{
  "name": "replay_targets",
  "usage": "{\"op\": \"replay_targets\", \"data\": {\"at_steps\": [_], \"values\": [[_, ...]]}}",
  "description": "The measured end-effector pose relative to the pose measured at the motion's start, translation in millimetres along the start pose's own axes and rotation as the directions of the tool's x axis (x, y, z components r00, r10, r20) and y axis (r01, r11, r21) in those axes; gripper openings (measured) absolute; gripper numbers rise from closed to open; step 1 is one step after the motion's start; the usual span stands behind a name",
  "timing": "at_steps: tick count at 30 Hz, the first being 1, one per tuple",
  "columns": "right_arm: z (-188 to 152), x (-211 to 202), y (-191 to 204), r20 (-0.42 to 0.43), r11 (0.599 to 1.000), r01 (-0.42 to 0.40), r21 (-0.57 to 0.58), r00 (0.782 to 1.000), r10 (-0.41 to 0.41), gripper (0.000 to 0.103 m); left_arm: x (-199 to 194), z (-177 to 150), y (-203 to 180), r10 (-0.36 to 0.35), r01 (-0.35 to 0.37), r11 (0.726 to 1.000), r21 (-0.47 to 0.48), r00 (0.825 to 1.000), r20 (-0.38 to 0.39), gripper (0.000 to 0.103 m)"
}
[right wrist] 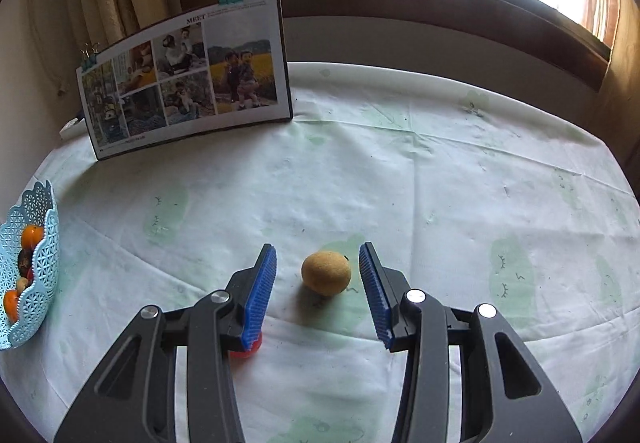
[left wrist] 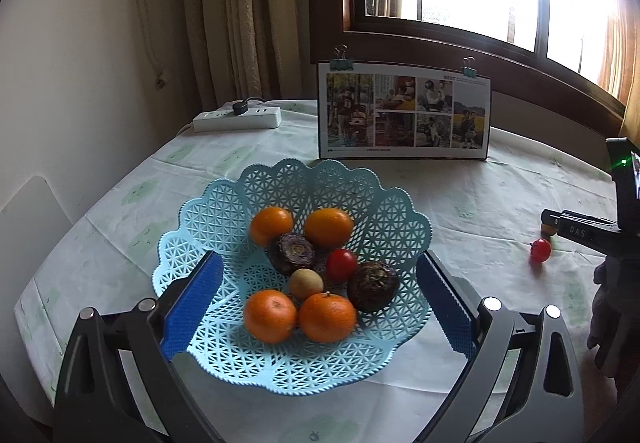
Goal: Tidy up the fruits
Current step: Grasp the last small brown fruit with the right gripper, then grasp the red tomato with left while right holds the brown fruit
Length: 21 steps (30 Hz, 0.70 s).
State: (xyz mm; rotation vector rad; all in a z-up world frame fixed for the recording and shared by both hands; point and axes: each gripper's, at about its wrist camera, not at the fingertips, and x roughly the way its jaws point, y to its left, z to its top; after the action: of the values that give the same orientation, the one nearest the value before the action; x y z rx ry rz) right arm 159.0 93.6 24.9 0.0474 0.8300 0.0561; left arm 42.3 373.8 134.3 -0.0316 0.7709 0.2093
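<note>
A light blue lattice basket (left wrist: pixel 224 219) sits on the table holding several oranges (left wrist: pixel 270 316), two dark round fruits (left wrist: pixel 373 285), a red tomato (left wrist: pixel 341 264) and a small tan fruit (left wrist: pixel 305 283). My left gripper (left wrist: pixel 320 279) is open, its blue pads either side of the basket. My right gripper (right wrist: pixel 318 275) is open around a tan round fruit (right wrist: pixel 326 273) lying on the cloth, not touching it. A red tomato (right wrist: pixel 247 350) peeks from under the left finger; the same tomato (left wrist: pixel 540 250) shows right of the basket. The basket (right wrist: pixel 38 275) stands at far left.
A clipped photo board (left wrist: pixel 404 111) stands behind the basket, also seen as the board (right wrist: pixel 188 75) at upper left. A white power strip (left wrist: pixel 237 118) lies at the back left. The right gripper's body (left wrist: pixel 580 231) and a gloved hand (left wrist: pixel 612 315) are at the right edge.
</note>
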Motion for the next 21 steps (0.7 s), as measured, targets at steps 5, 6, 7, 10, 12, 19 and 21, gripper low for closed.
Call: {"op": "replay_targets", "data": {"at_steps": [5,6,7,10,12,19,21], "values": [[1,11,-1,-0.022,1.000,-0.007,-0.001,1.000,0.007,0.043,0,-1,-11,-0.006,0.006,1.000,0.026,1.000,-0.004,0.098],[1,13,-2,-0.029,1.000,-0.013,0.004,1.000,0.013,0.042,0,-1,-13,-0.007,0.007,1.000,0.030,1.000,-0.005,0.098],[2,15,-3,-0.033,1.000,-0.017,0.007,0.999,0.018,0.041,0,-1,-15,-0.009,0.009,0.999,0.034,1.000,-0.006,0.098],[3,16,-4,-0.040,0.999,-0.032,0.007,0.999,0.032,0.034,0,0,-23,-0.014,0.014,0.999,0.046,1.000,-0.007,0.098],[3,18,-4,-0.047,0.999,-0.033,0.008,0.998,0.033,0.028,1,0,-29,-0.020,0.020,0.998,0.057,1.000,-0.008,0.098],[2,2,-16,-0.019,0.999,-0.036,0.020,0.999,0.036,0.028,1,1,-58,-0.045,0.046,0.992,0.115,0.999,-0.010,0.098],[2,-8,-24,0.000,0.999,-0.035,0.030,0.999,0.035,0.028,2,1,-68,-0.055,0.055,0.989,0.137,0.998,-0.007,0.098]]}}
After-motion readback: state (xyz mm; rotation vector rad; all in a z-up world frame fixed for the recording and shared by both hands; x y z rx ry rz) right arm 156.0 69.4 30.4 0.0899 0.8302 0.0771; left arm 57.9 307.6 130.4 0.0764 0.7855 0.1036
